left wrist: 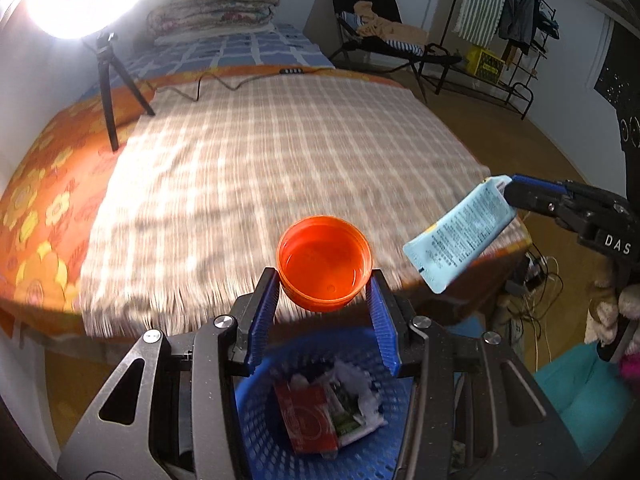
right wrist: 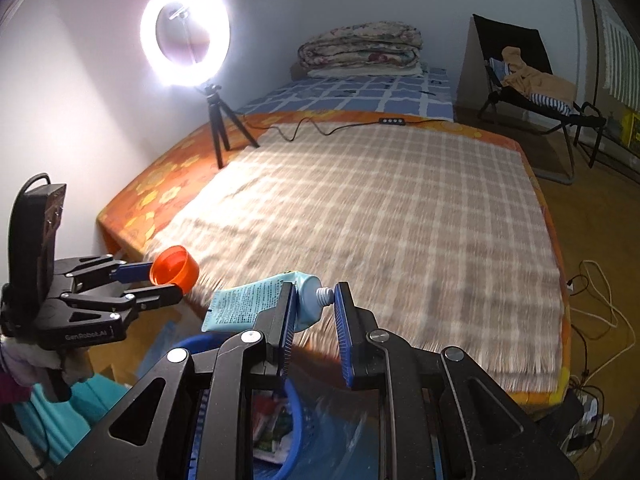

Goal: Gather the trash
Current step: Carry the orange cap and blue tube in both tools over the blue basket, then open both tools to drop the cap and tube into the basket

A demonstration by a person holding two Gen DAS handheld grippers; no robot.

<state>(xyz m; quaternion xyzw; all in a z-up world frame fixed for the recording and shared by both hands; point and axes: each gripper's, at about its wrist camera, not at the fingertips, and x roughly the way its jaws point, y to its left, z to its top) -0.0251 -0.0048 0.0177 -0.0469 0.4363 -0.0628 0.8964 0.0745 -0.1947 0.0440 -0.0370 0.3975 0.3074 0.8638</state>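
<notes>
My left gripper (left wrist: 324, 286) is shut on an orange plastic lid (left wrist: 324, 264), held above a blue plastic basket (left wrist: 260, 412) that holds a red packet and crumpled paper. From the right wrist view the left gripper (right wrist: 160, 278) and lid (right wrist: 174, 270) are at the left. My right gripper (right wrist: 314, 300) is shut on the neck end of a light blue tube (right wrist: 256, 298) with a white threaded nozzle, above the basket rim (right wrist: 294, 404). In the left wrist view the tube (left wrist: 456, 232) hangs from the right gripper (left wrist: 510, 190) at the right.
A bed with a checked beige blanket (left wrist: 280, 168) over an orange flowered sheet fills the middle. A ring light on a tripod (right wrist: 186, 36) stands at its far left with a cable. A folding chair (right wrist: 532, 76), clothes rack and floor cables are on the right.
</notes>
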